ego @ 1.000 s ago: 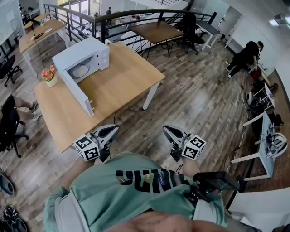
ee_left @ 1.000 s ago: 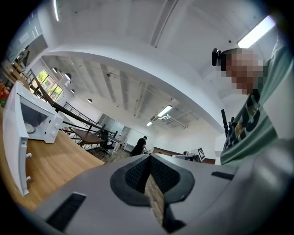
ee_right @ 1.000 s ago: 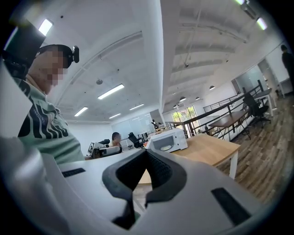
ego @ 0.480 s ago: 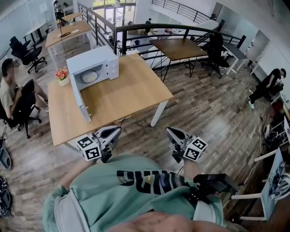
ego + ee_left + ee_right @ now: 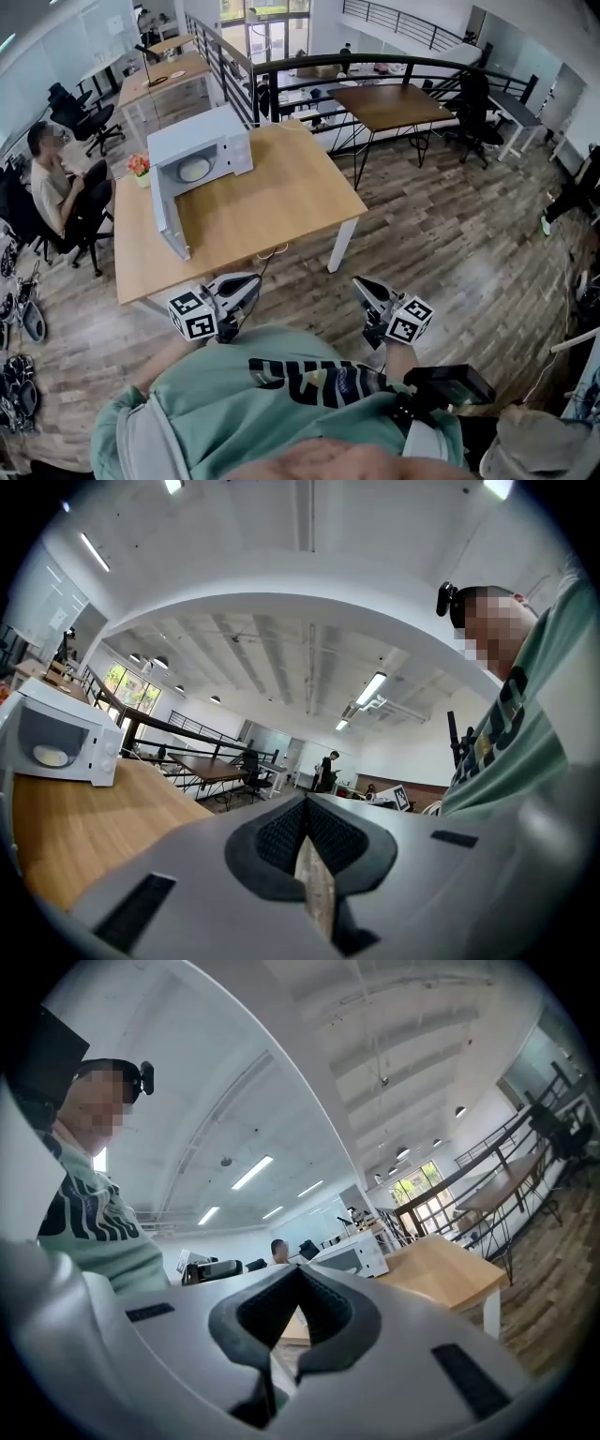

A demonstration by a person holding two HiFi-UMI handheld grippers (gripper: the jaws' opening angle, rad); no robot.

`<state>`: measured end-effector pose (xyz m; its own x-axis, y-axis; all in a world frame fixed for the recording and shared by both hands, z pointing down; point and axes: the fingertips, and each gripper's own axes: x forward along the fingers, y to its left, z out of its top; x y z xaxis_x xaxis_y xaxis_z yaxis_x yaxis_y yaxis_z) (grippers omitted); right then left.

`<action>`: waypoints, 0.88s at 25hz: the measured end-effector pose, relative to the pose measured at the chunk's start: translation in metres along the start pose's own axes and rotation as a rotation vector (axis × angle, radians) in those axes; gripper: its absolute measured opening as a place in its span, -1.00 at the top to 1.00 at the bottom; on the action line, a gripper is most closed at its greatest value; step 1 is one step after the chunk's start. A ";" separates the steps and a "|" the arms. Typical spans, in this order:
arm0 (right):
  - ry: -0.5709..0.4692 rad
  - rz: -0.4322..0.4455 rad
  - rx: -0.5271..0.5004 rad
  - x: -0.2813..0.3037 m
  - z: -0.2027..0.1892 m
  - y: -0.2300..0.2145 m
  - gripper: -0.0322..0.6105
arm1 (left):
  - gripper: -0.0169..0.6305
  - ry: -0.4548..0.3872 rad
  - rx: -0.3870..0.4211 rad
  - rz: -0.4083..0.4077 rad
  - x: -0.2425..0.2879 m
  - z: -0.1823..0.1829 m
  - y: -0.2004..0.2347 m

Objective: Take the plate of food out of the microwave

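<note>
Our left hand-held gripper [image 5: 246,282] and right hand-held gripper [image 5: 362,285] closed, empty; microwave [image 5: 208,141], plate [image 5: 194,170] inside, well ahead of both

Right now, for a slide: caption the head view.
Left gripper and right gripper shut, empty; open microwave holds a plate on the wooden table.

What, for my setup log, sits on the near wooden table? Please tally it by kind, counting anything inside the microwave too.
Microwave: 1, door swung open
Plate: 1, inside it
Flower pot: 1, beside it
Total: 3
</note>
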<state>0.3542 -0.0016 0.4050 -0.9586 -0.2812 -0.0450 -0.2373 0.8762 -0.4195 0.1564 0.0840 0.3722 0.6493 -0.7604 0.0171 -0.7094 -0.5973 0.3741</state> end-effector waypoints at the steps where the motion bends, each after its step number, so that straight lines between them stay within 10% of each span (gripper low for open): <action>1: 0.000 -0.003 0.005 -0.001 -0.001 -0.005 0.88 | 0.94 0.005 -0.001 -0.003 0.007 0.000 0.002; 13: 0.027 -0.159 -0.011 0.020 0.012 -0.056 0.88 | 0.94 0.002 -0.065 -0.142 0.059 0.004 0.073; 22: 0.079 -0.168 -0.100 0.166 0.056 -0.079 0.88 | 0.94 -0.072 -0.003 -0.208 0.051 0.074 0.189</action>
<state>0.2227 -0.1390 0.3800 -0.9126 -0.3986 0.0912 -0.4057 0.8550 -0.3230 0.0354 -0.0866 0.3753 0.7605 -0.6369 -0.1266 -0.5612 -0.7427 0.3652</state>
